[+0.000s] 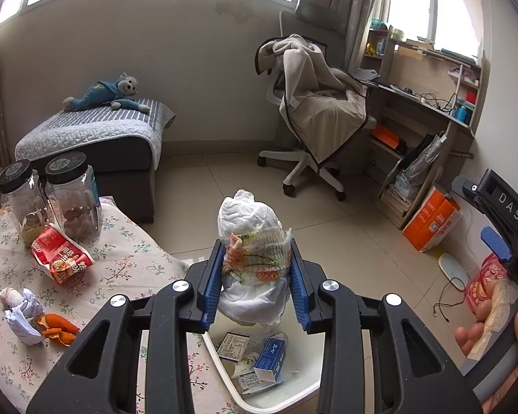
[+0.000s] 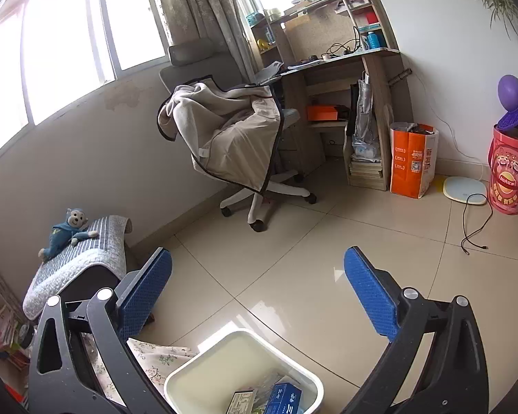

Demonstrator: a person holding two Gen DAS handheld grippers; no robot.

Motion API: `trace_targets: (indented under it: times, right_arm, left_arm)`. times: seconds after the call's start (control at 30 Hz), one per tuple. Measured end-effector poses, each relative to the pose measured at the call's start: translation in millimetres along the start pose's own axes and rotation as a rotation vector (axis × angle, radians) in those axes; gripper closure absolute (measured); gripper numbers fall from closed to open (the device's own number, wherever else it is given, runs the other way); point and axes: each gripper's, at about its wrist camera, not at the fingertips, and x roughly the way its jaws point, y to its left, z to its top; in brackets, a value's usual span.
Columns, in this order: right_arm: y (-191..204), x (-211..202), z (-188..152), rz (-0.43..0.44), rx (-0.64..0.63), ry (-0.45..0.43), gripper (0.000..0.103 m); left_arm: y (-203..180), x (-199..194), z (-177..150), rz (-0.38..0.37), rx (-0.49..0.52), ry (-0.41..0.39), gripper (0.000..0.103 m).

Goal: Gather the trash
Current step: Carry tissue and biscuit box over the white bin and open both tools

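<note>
Trash is spread over the surface [image 1: 127, 255], which is covered by a floral cloth, at the left of the left wrist view. Two jars [image 1: 74, 196] with dark lids are seen at the far left edge. A red wrapper [image 1: 60, 258] lies just in front of them. Nearer the camera, a crumpled paper [image 1: 22, 314] and orange peel [image 1: 57, 329] lie touching each other.

A white diaper [image 1: 255, 258] with an orange and green printed band is gripped between the blue pads of the left gripper [image 1: 255, 276]; its fingers are closed on it. It is held above the bin [image 1: 304, 393], a white tub on the floor beside the surface. Small boxes [image 1: 271, 358] and papers lie inside the bin.

At the right edge of that view, the right gripper [image 2: 257, 293] is held by a hand [image 1: 493, 324]. In the right wrist view its fingers are spread wide, with nothing between them, and the bin is seen below them.

Behind, a bed [image 1: 96, 131] with a toy monkey [image 1: 103, 93], a chair [image 1: 314, 110] draped with a blanket, and a desk [image 1: 428, 100] are seen.
</note>
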Motion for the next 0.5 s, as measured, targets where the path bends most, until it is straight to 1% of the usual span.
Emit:
trace_targets:
  times: [0.23,0.27,0.3,0.37,0.43,0.5]
  right_arm:
    - [-19,-3,8,-0.018,0.034,-0.011,0.007]
    - [-22,-4,9,-0.018,0.039,-0.012,0.007]
    - [-24,-4,10,-0.018,0.043,-0.014,0.007]
    - [-25,-5,10,-0.022,0.041,-0.017,0.007]
    - [-26,-6,10,-0.023,0.031,-0.019,0.007]
    - [-23,-8,10,-0.020,0.014,-0.018,0.007]
  left_arm:
    - [-28,23,-4,-0.045,0.007,0.063,0.067]
    - [-31,27,-4,-0.050,0.008,0.077,0.064]
    - [-33,30,-4,-0.056,0.010,0.090,0.054]
    - [-35,32,-5,-0.059,0.008,0.105,0.041]
    - [-35,29,-5,-0.048,0.009,0.102,0.035]
    - [-33,25,-7,-0.031,0.012,0.098,0.026]
